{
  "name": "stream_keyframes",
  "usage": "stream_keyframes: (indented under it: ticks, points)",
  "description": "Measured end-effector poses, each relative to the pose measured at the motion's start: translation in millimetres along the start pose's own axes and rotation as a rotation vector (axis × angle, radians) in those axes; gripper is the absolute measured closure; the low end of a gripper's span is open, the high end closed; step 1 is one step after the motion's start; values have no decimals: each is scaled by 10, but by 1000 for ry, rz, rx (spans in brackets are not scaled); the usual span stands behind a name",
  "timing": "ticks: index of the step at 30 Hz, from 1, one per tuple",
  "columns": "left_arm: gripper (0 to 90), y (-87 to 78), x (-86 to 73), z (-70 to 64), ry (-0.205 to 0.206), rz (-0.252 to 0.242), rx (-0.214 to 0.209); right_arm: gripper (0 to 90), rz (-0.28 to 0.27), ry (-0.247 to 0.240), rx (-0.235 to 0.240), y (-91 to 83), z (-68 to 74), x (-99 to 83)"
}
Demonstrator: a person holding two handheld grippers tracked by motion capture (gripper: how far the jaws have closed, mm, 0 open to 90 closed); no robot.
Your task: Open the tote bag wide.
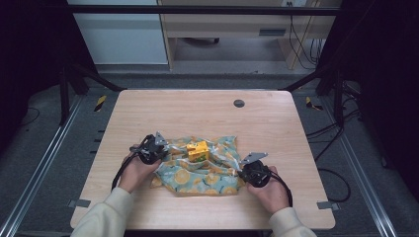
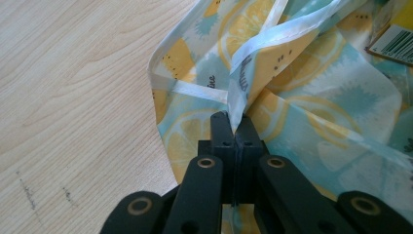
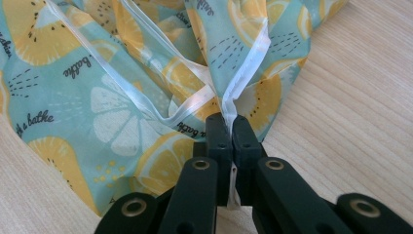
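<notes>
Both your left gripper and right gripper clamp the lemon-print cloth's white hems near the desk's front edge, so uneven pulling could topple the yellow box.

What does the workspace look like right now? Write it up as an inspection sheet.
Surface: pale wooden table with a round grommet near the far edge.
Job's things: lemon-print cloth lies crumpled at the near middle; a yellow carton sits on it.
Clutter: nothing seen.
Grippers: left claw is shut on the cloth's white-taped hem at its left side; right claw is shut on the hem at its right side.
Cables: a black cable loops from the left claw, another from the right; more wires lie on the floor at the right.
Surroundings: black frame rails, grey floor, a wooden desk beyond the table.
</notes>
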State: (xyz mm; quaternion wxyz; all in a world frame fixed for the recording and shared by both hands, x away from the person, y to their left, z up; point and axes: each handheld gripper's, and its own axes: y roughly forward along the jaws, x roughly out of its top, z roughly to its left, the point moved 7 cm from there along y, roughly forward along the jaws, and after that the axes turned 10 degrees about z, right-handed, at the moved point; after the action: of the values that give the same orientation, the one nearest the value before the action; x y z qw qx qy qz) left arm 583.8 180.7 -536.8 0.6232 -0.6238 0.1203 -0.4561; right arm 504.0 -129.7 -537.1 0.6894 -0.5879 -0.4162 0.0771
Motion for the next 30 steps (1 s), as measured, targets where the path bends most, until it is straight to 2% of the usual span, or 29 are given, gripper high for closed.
stream_keyframes:
  ticks: [14,17,18,20,23,25,28,30]
  points:
    - [898,6,-18,0,-8,25,-5,889,6,7,-4,3,-12,-12]
    - [854,-22,-20,11,-9,14,16,862,-3,2,12,-8,2,-12]
    - [814,-46,-19,19,-14,1,22,818,-14,5,11,-25,4,-9]
    - [741,-120,-1,30,-25,-37,28,669,-53,13,11,-82,-7,12]
    - [585,-269,49,50,-17,-79,62,477,-103,29,0,-199,-27,59]
    - [514,-380,92,51,-14,-107,72,346,-143,38,-17,-282,-32,109]
    - [449,-536,153,54,-9,-138,87,222,-187,30,-30,-404,-27,197]
    - [406,-651,204,53,-4,-166,92,176,-207,27,-32,-488,-12,258]
